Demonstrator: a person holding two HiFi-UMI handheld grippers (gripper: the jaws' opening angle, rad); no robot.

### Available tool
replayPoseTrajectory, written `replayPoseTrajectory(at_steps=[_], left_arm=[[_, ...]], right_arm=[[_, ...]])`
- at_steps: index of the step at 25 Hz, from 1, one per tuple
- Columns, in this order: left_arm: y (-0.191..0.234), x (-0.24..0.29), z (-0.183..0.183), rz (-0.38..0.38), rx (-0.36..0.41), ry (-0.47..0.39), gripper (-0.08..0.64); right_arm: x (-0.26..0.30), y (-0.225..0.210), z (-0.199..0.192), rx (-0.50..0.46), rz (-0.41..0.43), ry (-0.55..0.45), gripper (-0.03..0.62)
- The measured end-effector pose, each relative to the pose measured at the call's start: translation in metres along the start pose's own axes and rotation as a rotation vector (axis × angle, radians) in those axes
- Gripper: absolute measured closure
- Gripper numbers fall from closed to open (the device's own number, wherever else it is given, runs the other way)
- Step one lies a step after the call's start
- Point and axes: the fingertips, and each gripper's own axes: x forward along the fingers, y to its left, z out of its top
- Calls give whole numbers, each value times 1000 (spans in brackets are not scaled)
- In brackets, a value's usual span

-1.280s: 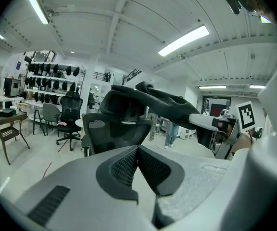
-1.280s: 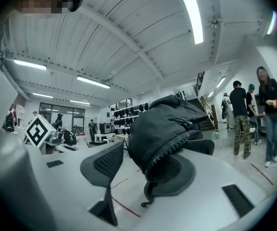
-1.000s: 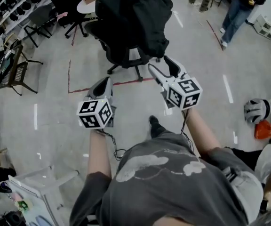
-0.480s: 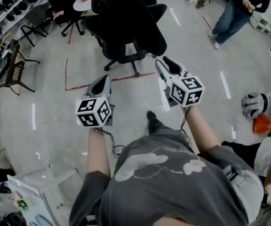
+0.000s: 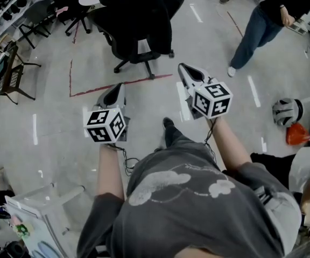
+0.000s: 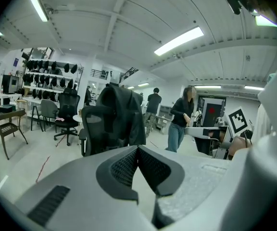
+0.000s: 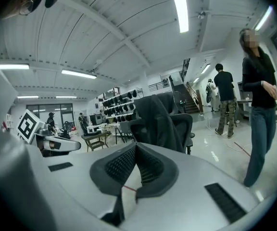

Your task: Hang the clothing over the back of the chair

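Observation:
A black garment (image 5: 147, 12) hangs draped over the back of a black wheeled office chair (image 5: 140, 58) at the top of the head view. It also shows over the chair back in the left gripper view (image 6: 124, 114) and in the right gripper view (image 7: 158, 117). My left gripper (image 5: 115, 92) is shut and empty, well short of the chair. My right gripper (image 5: 187, 70) is also shut with nothing between its pads (image 7: 121, 163), just right of the chair's base. Neither touches the garment.
A person in a dark top and jeans (image 5: 258, 26) stands at the right. More chairs (image 5: 15, 77) and shelves line the far left. Red tape (image 5: 117, 85) marks the floor. A white helmet-like object (image 5: 284, 112) and an orange thing (image 5: 296, 134) lie at the right edge.
Both grippers have drawn back from the chair, which now sits higher in the head view. The right gripper's jaws went from wide open to shut. The standing person came closer at the right.

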Motion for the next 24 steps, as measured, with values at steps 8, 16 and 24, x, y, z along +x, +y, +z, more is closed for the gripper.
replayPoseTrajectory(at_steps=[8,16,24], left_arm=[[-16,-11,-16,-8,-3,7,558],[-28,-19,-30,-12,0,13,558],[-25,-21,-41,2,-14,22,558]], right_arm=[[-18,9,-18,-24,19,31,603],[-26,18,-31,-26,39,49,603],[-23,24,-41,-24,59,58,603]])
